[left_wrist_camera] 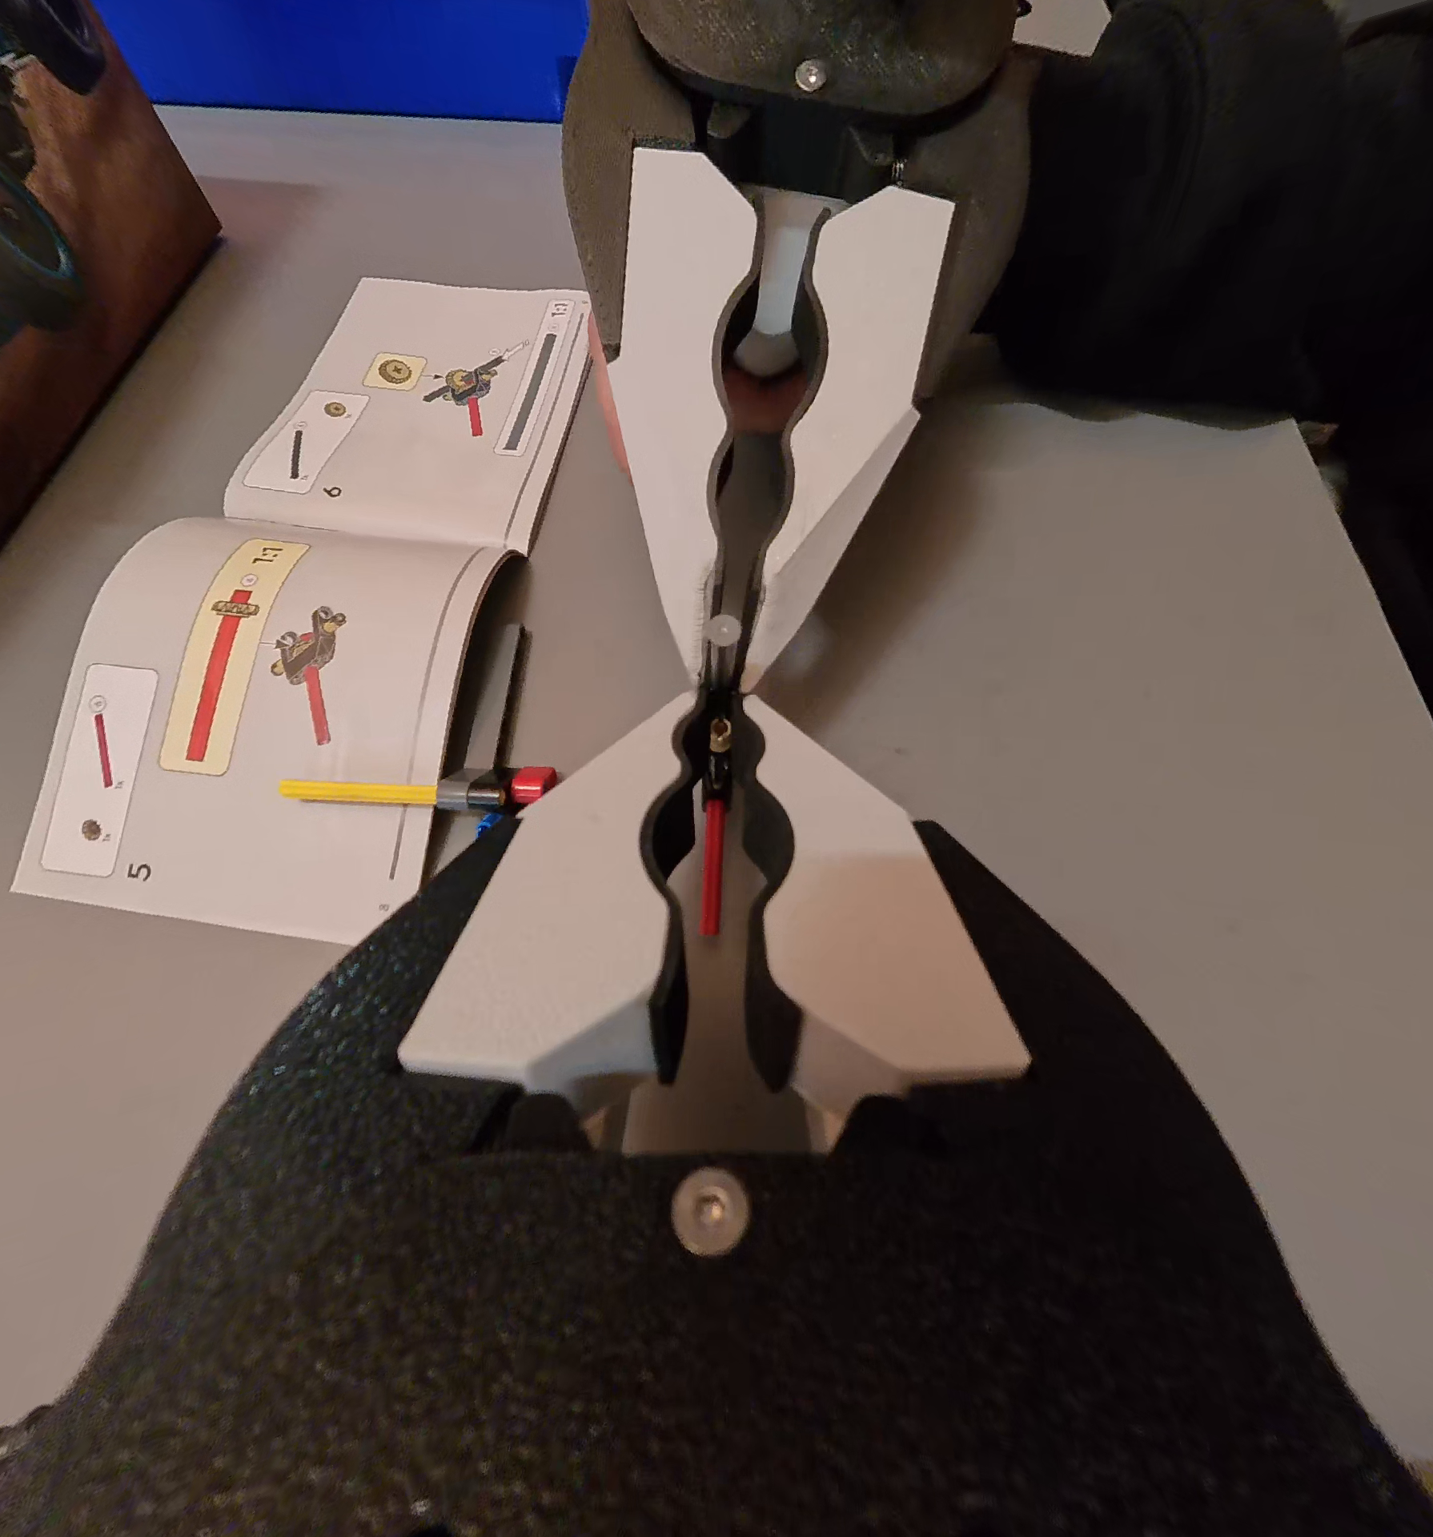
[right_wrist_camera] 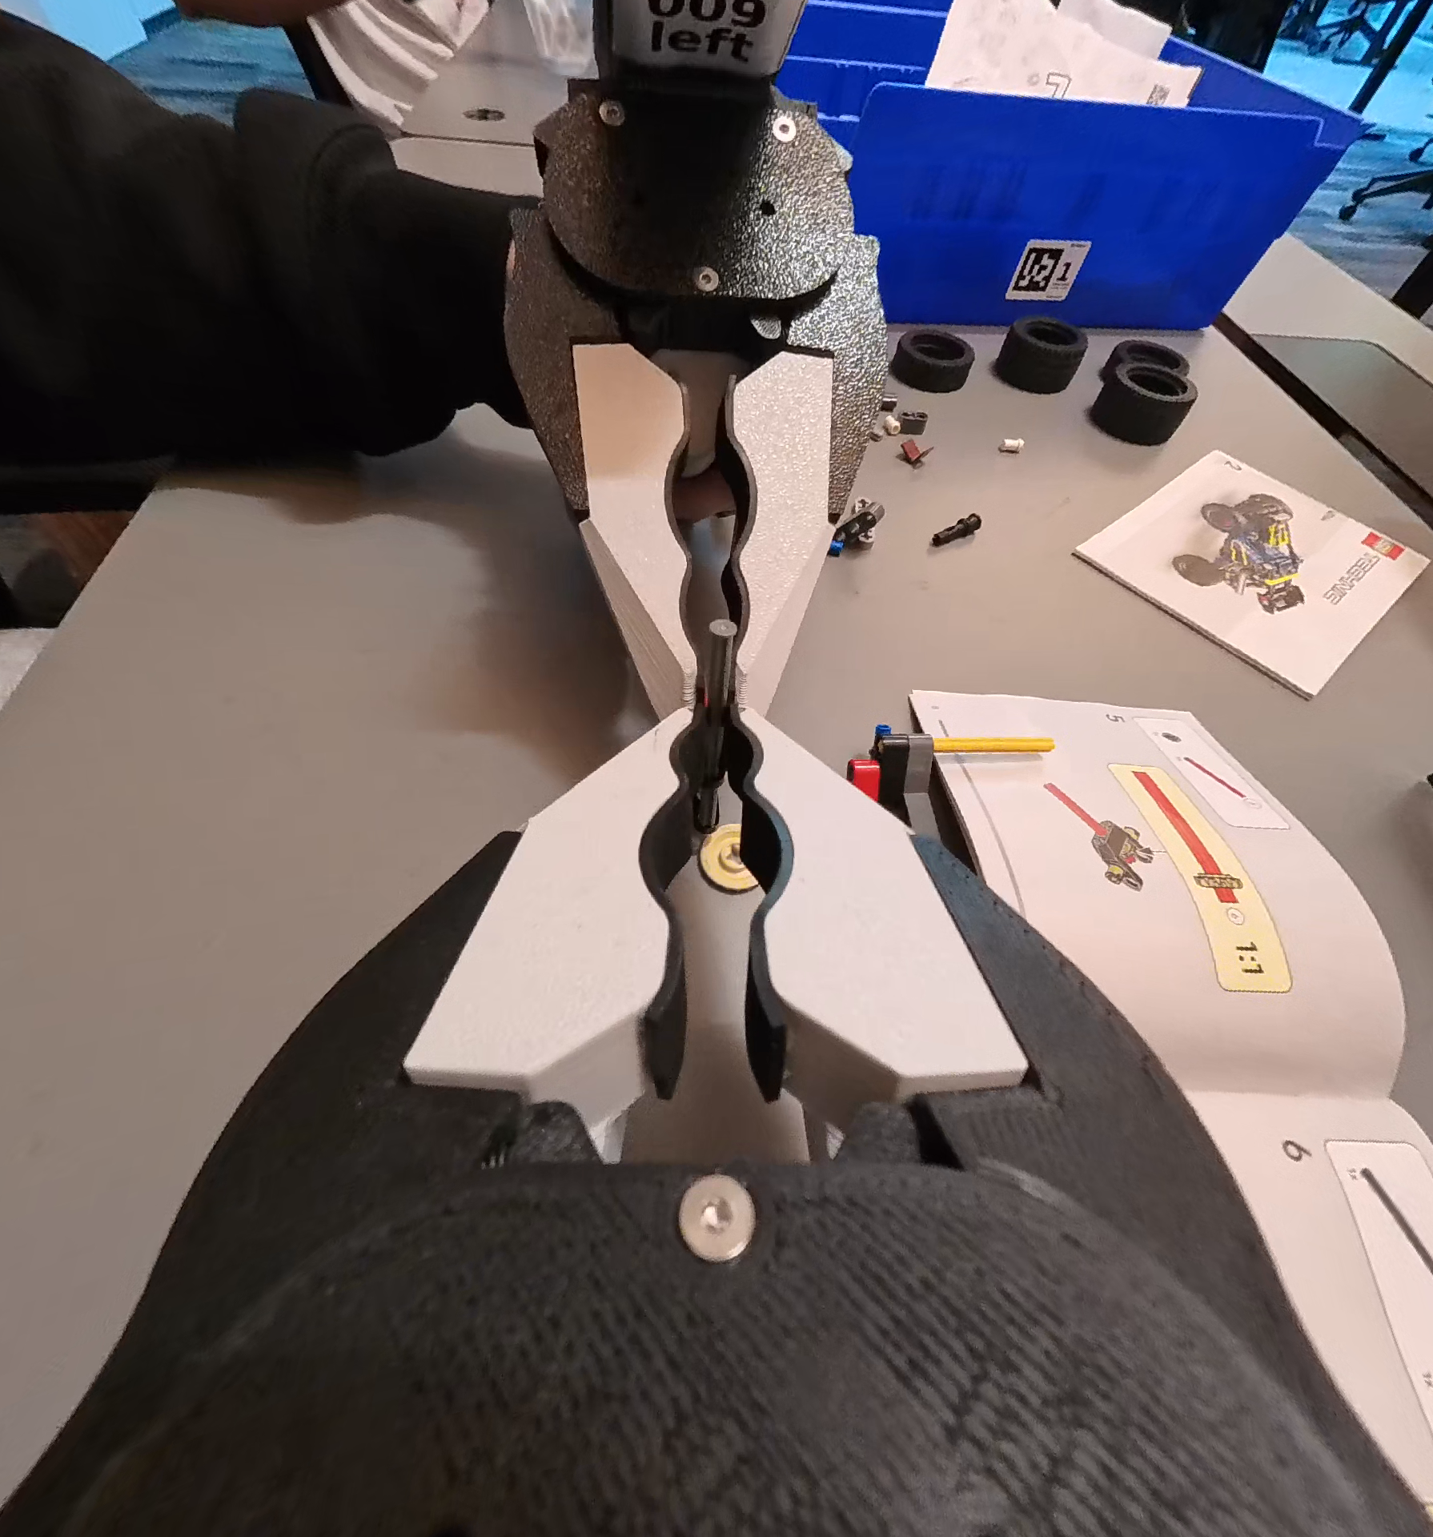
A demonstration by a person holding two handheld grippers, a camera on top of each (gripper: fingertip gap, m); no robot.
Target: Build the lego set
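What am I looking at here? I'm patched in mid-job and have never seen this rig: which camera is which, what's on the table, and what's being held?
These are two handheld two-finger grippers, each with a camera looking along its fingers. The left wrist view shows the left gripper shut on a small assembly with a red axle. The right wrist view shows the right gripper shut on a black axle, a tan gear lying below it. They meet tip to tip. On the grey table lie an open instruction booklet, a yellow axle piece, four black tyres, small loose parts and a blue bin.
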